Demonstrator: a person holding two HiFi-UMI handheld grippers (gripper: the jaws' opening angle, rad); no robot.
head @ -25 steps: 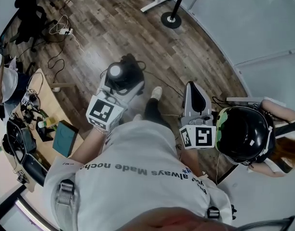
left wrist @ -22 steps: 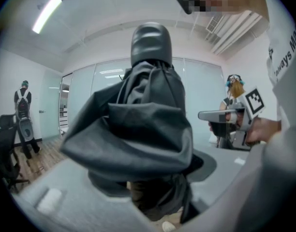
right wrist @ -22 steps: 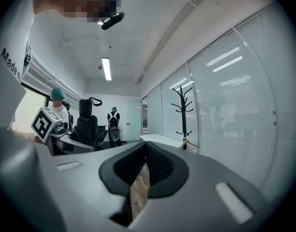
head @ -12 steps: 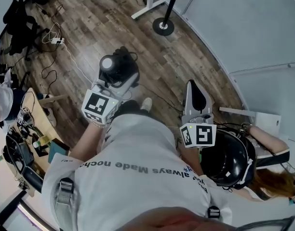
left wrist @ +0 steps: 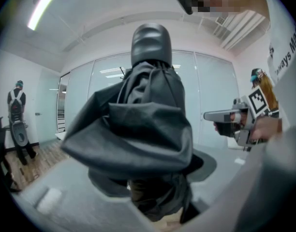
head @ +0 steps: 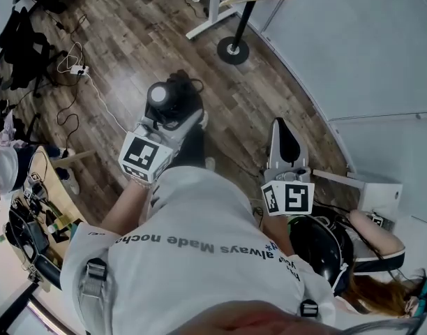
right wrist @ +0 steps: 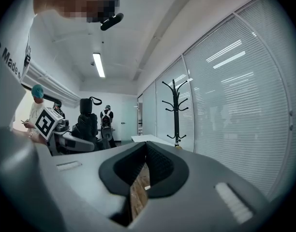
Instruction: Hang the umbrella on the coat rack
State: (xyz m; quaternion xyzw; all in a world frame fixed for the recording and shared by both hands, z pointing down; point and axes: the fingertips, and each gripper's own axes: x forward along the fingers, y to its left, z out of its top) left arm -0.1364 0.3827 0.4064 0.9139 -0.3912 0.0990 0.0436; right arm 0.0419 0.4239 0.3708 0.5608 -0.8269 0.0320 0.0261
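Note:
A folded black umbrella [head: 168,102] stands upright in my left gripper [head: 173,123], which is shut on its bunched fabric. In the left gripper view the umbrella [left wrist: 147,124] fills the middle and hides the jaws of the left gripper [left wrist: 155,199]. My right gripper [head: 283,132] is held level beside it, shut with nothing between its black pads [right wrist: 160,166]. The black coat rack [right wrist: 176,109] stands ahead by the blinds. Seen from the head camera, the coat rack's round base [head: 233,49] sits on the wood floor beyond both grippers.
A white desk leg [head: 208,21] stands left of the rack. Cables and a power strip [head: 74,68] lie on the floor at left. A cluttered table [head: 39,208] is at lower left. A person in a black helmet [head: 324,248] sits at lower right. People [right wrist: 106,122] stand far back.
The floor has slid down through the head view: the rack's base is nearer and the helmeted person has dropped toward the lower right. Both grippers keep their pose and the umbrella stays held.

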